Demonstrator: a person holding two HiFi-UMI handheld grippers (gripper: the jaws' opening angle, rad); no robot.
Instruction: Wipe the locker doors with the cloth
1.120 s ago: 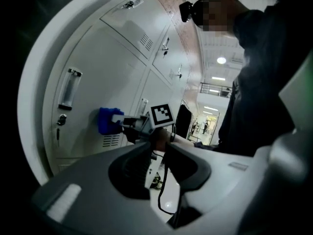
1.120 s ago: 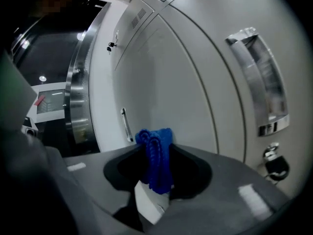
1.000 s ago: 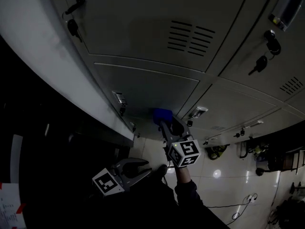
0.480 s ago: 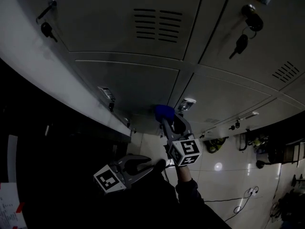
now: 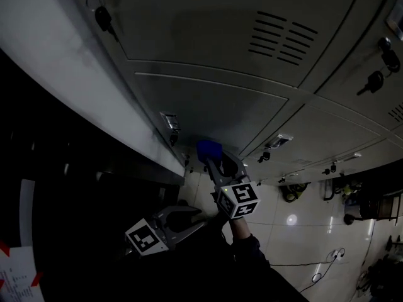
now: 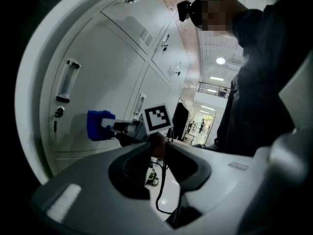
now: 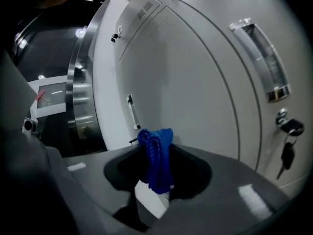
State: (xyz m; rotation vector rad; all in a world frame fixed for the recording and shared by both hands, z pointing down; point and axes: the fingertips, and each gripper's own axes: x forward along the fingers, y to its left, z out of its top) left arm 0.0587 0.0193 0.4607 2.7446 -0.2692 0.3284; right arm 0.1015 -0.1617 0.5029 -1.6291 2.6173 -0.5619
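A blue cloth (image 5: 209,149) is pressed against the lower part of a grey locker door (image 5: 208,106), and my right gripper (image 5: 213,161) is shut on it. In the right gripper view the cloth (image 7: 156,160) bunches up between the jaws, close to the pale door (image 7: 195,92). My left gripper (image 5: 199,218) hangs lower, away from the lockers, jaws together with nothing in them. The left gripper view shows its own jaws meeting (image 6: 157,146), with the cloth (image 6: 100,125) touching the lockers (image 6: 107,67) beyond.
Each door has a handle (image 7: 264,62) and a key in its lock (image 7: 288,153). Door vents (image 5: 286,33) are higher up. A dark gap (image 5: 56,168) lies left of the locker bank. Cables (image 5: 321,266) trail over the shiny tiled floor (image 5: 302,231).
The cloth and right gripper have slid left along the lower door, away from the handle of the neighbouring door. The left gripper stays low, hardly moved.
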